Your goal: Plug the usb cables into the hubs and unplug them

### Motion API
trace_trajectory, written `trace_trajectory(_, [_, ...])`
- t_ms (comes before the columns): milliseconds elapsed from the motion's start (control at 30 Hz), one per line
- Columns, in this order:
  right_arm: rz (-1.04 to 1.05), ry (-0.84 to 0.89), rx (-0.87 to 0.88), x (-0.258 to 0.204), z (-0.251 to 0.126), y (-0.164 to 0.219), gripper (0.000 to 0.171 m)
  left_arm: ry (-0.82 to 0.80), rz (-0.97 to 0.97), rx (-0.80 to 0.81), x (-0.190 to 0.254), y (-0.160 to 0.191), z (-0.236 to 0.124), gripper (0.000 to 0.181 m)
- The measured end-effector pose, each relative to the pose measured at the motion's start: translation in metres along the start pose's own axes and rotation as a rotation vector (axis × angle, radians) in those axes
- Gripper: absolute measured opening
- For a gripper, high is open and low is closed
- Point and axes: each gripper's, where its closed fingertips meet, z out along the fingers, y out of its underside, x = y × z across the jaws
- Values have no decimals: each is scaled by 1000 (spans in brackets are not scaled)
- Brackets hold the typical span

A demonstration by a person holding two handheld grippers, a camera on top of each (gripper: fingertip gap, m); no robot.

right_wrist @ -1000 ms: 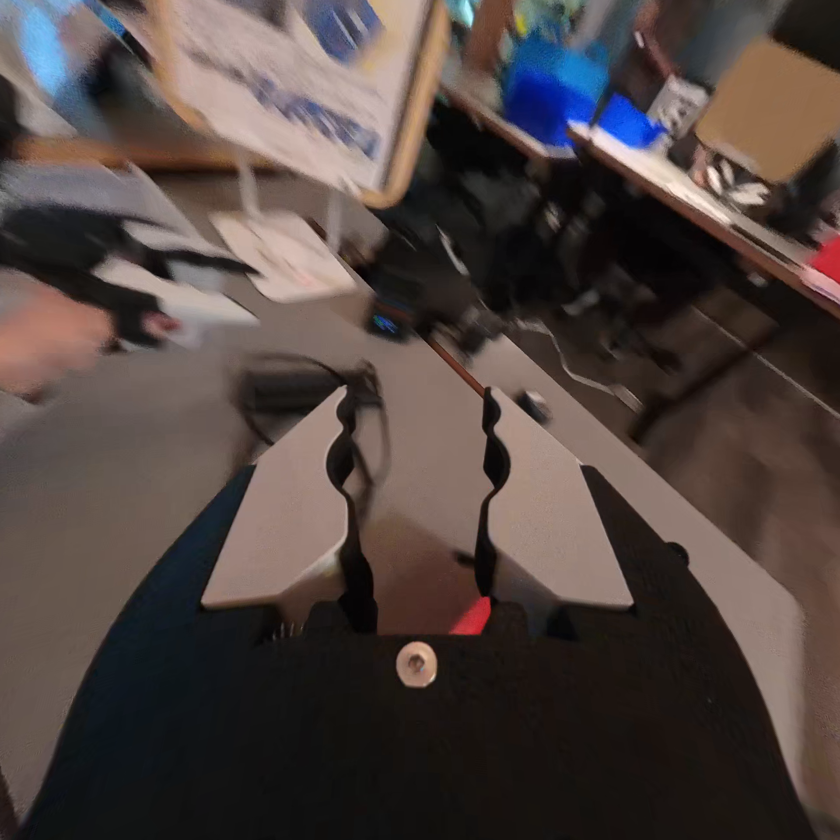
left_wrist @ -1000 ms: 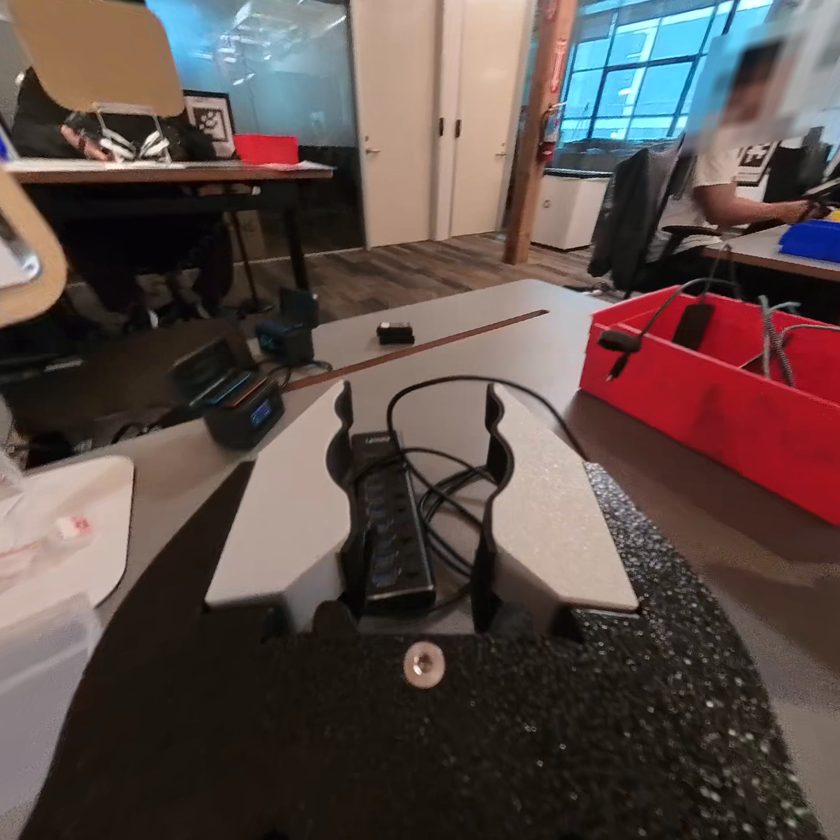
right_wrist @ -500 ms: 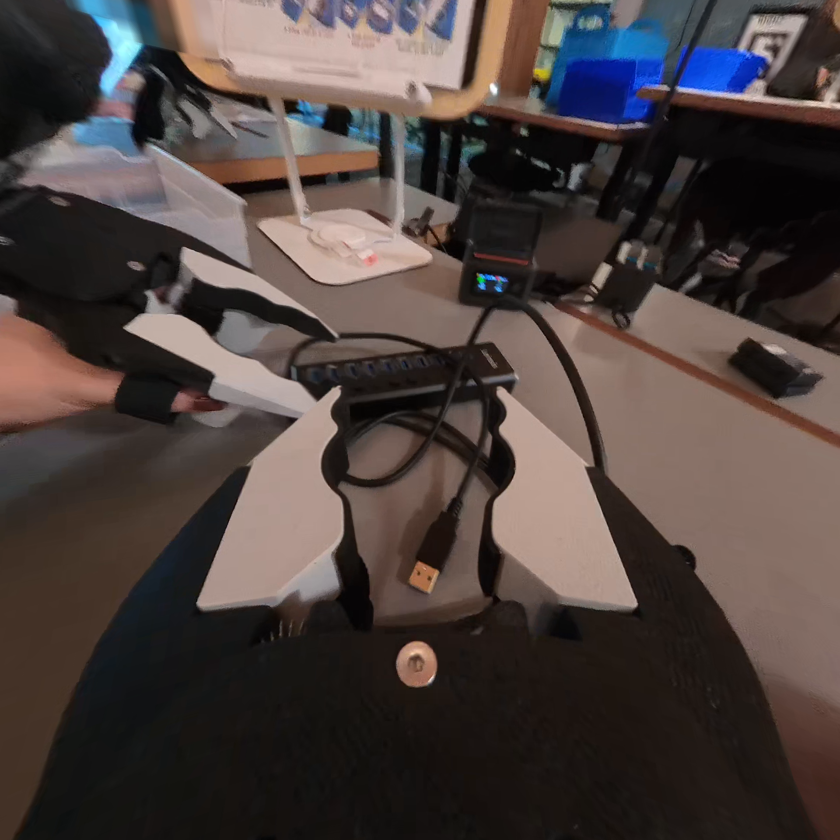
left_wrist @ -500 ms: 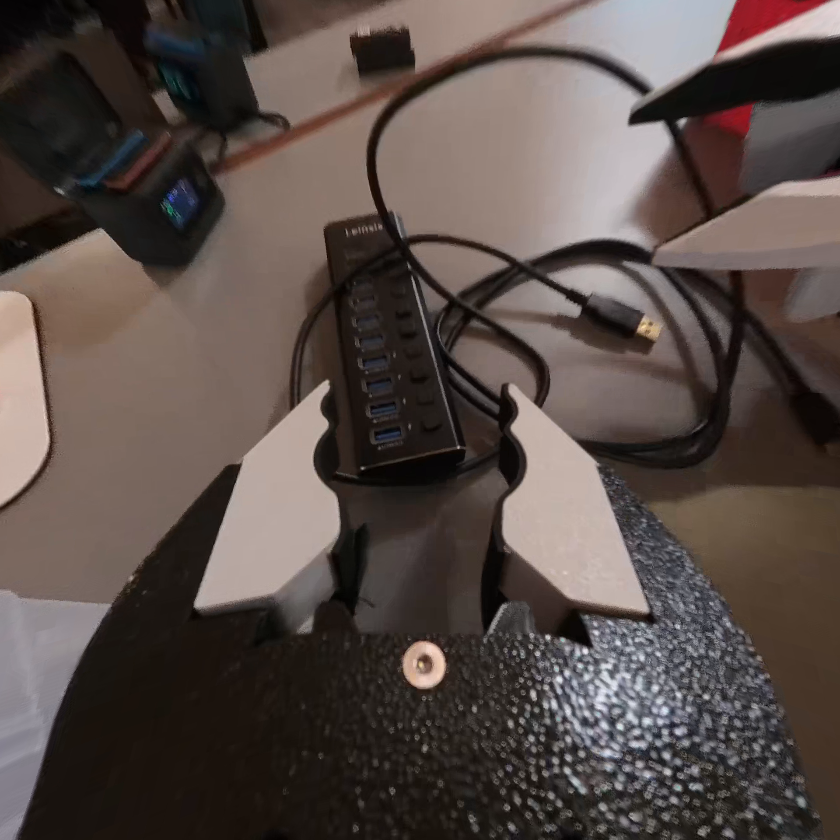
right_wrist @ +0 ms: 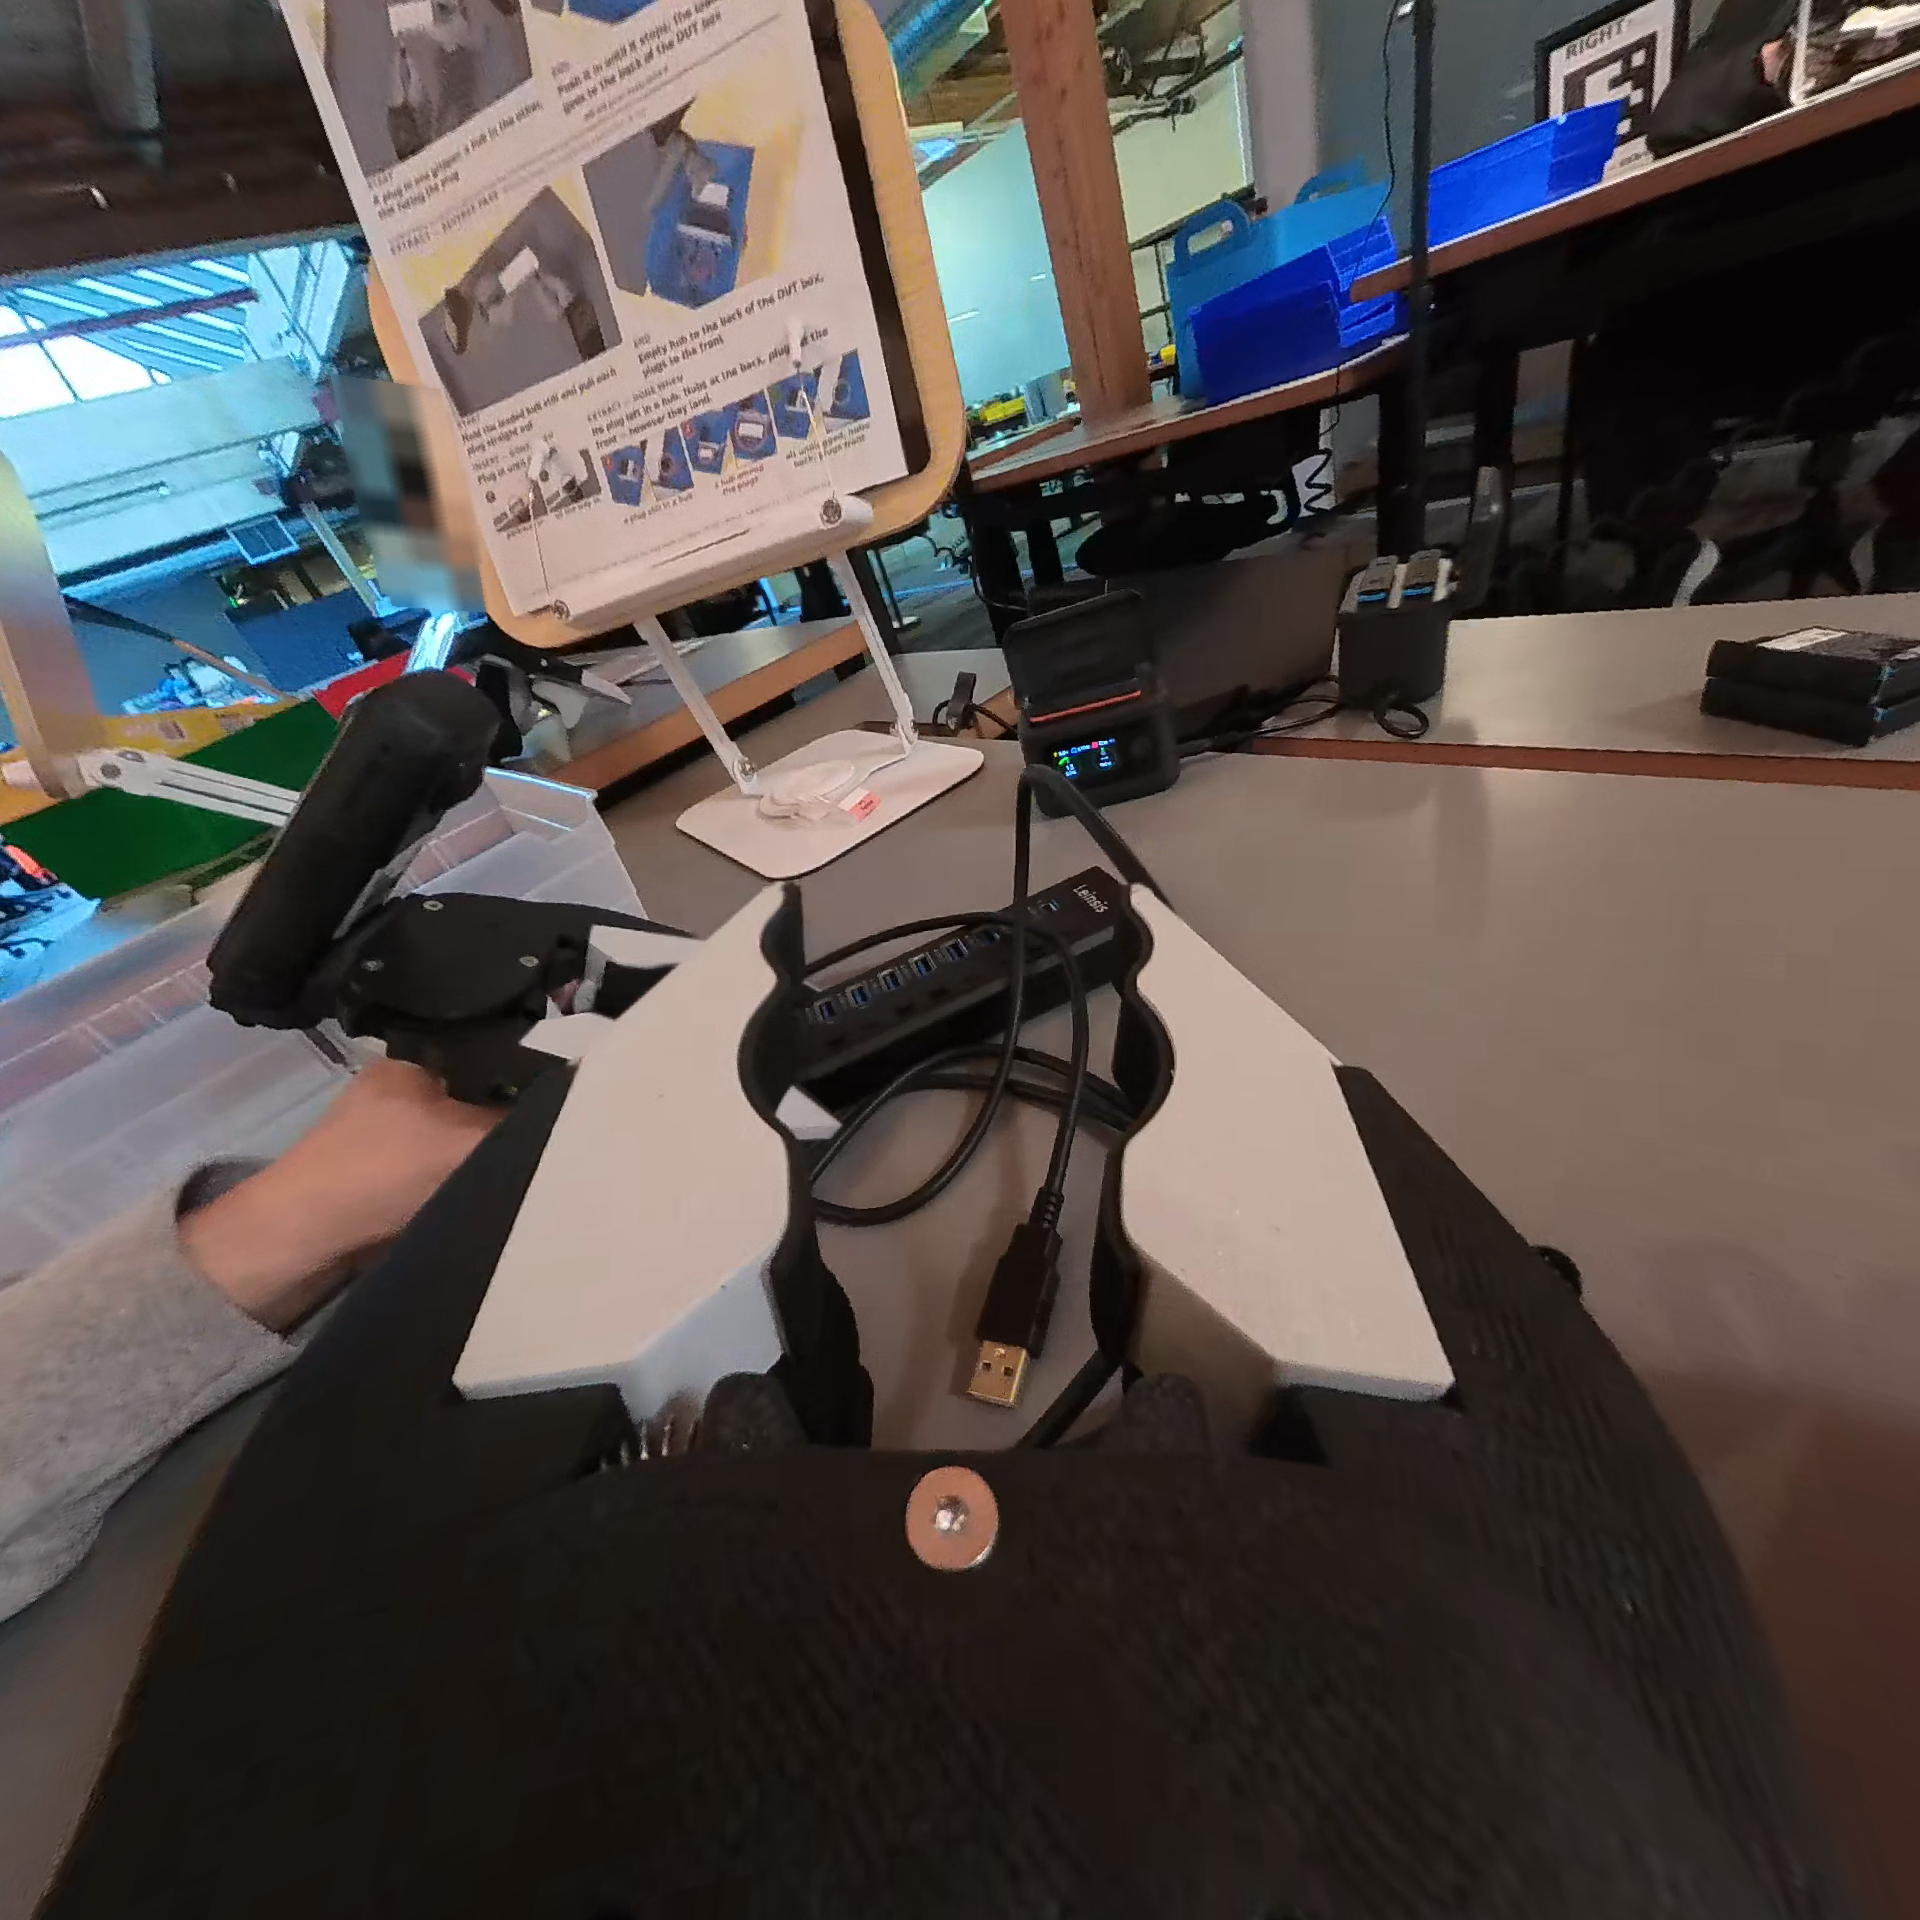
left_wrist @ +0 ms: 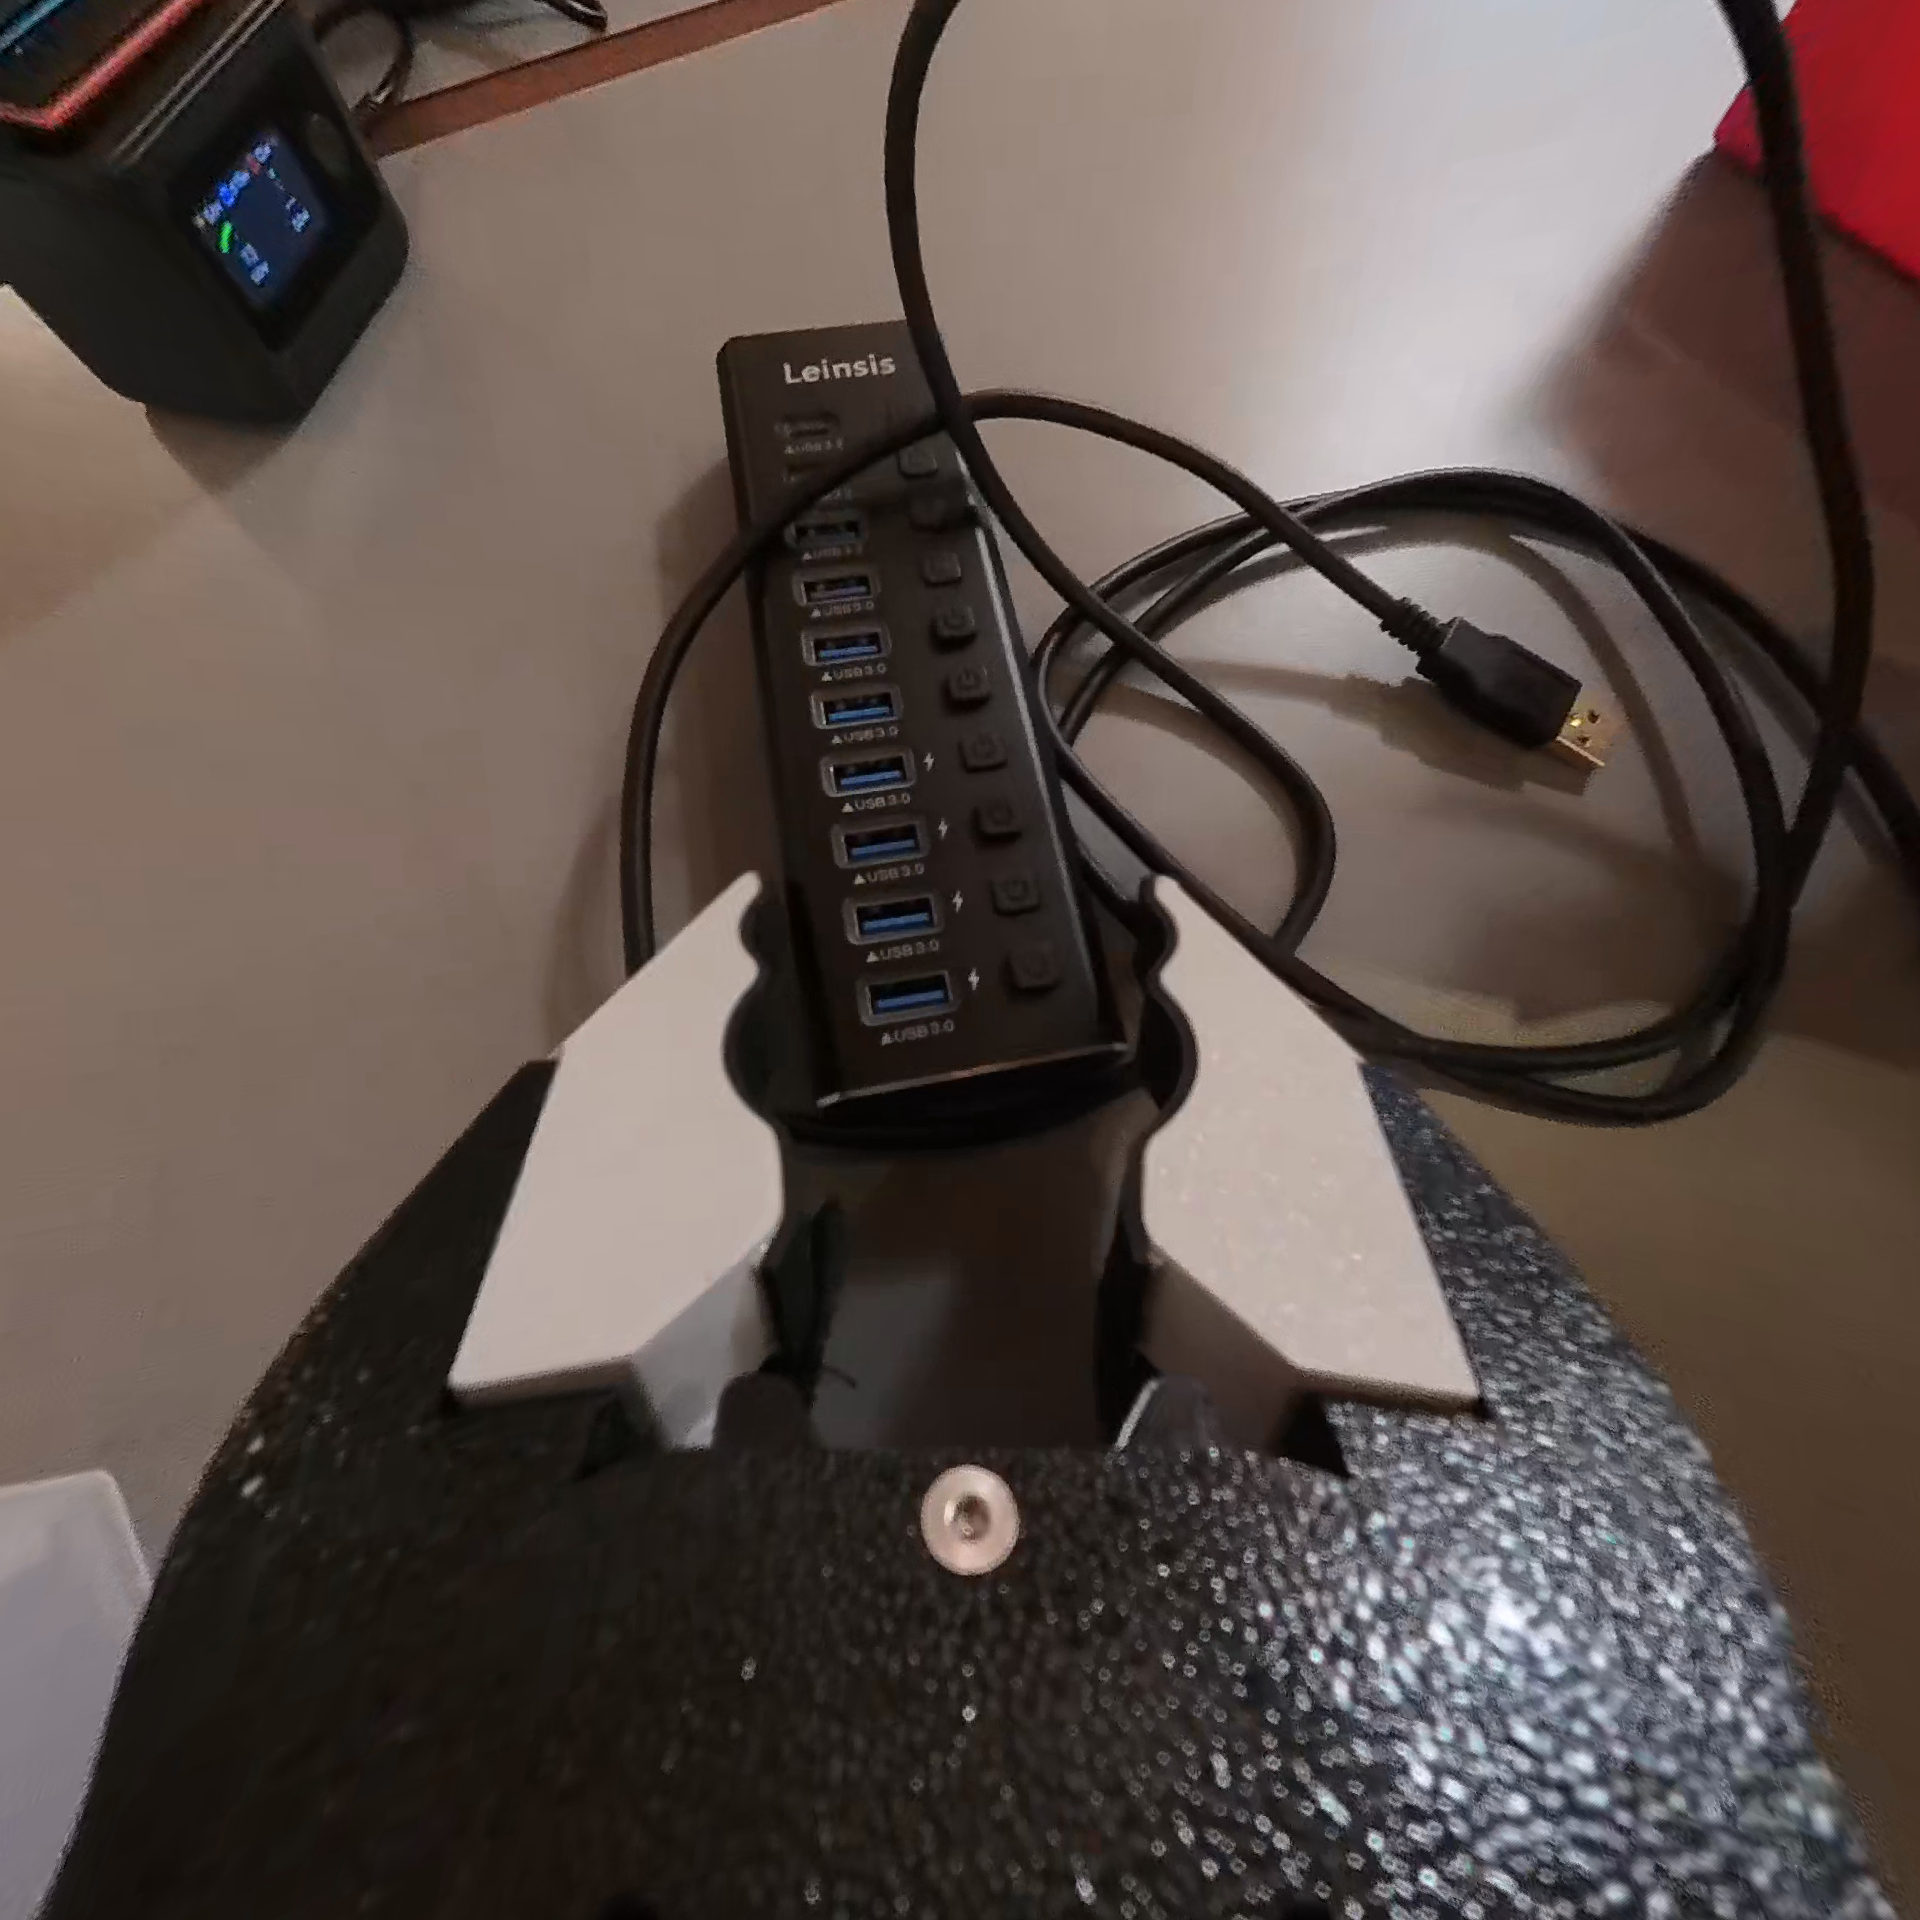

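Observation:
A long black USB hub [left_wrist: 904, 727] with a row of blue ports lies on the grey table; it also shows in the right wrist view [right_wrist: 956, 982]. My left gripper [left_wrist: 951, 914] is open, its fingers on either side of the hub's near end. A black USB cable [left_wrist: 1195, 540] loops over and around the hub. Its loose plug [left_wrist: 1507, 691] with a gold tip lies right of the hub. My right gripper [right_wrist: 961, 914] is open, and the plug [right_wrist: 1013, 1314] lies on the table between its fingers, ungripped.
A small black device with a lit screen [left_wrist: 249, 223] stands at the far left of the hub. A red bin's edge [left_wrist: 1860, 135] is at the far right. A white stand base [right_wrist: 831, 795] holding an instruction sheet, and a clear plastic bin [right_wrist: 540, 842], are beyond.
My left gripper has tipped down and moved forward until its fingers straddle the hub's near end. My right gripper has swung in and lowered around the loose plug.

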Motion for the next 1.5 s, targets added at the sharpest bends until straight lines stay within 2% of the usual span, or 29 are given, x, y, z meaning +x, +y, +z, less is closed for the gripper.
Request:
trace_trajectory(33, [5,-1,3,0,0,-1,58,-1,2,-3,0,0,1,64])
trace_trajectory(267, [-60,22,-13,1,-1,-1,58,-9,12,-30,-1,2,2,60])
trace_trajectory(400, [-195,-24,-28,-13,-4,-8,59,-101,297,14,-1,-7,-1,60])
trace_trajectory(533, [-334,-19,-118,-17,-11,-7,63,-238,596,50,4,-15,-6,59])
trace_trajectory(667, [-295,12,-169,-3,-18,-1,63,-309,747,72,11,-21,-11,58])
trace_trajectory(800, [-260,25,-228,4,-18,13,61,-233,616,143,14,-27,-15,58])
trace_trajectory(933, [-276,-69,-275,-20,-9,27,55,-155,432,179,2,-26,-17,58])
trace_trajectory(1033, [-300,-102,-397,-31,2,51,55,-105,326,199,-3,-25,-17,58])
trace_trajectory(1233, [-405,35,-518,-9,6,76,50,-90,223,230,-14,-27,-24,58])
trace_trajectory(1367, [-356,105,-567,9,13,78,50,-66,194,232,-14,-27,-25,58])
trace_trajectory(1500, [-344,163,-727,29,25,100,50,-57,200,224,-12,-26,-23,57])
